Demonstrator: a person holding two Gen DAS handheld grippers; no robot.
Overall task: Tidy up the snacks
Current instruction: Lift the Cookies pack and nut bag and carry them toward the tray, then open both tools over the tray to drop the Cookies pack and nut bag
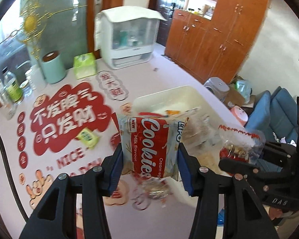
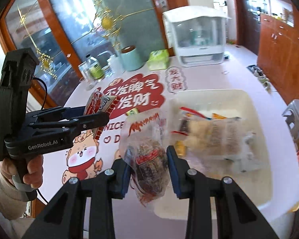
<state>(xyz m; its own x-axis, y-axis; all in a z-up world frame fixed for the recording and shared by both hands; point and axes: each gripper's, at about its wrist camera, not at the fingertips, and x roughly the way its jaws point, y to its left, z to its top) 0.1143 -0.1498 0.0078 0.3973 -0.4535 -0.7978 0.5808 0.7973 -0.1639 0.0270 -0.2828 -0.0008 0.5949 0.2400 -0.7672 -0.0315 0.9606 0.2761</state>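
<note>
The left gripper [image 1: 149,155] clamps the cookie pack [image 1: 149,145]; the right gripper [image 2: 148,171] pinches a clear snack bag [image 2: 147,155].

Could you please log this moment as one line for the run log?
left gripper: shut on cookie pack | right gripper: shut on clear snack bag | bin: holds snacks | both packs aloft

Blurred snacks [image 2: 215,137] inside bin [image 2: 255,107]
</note>
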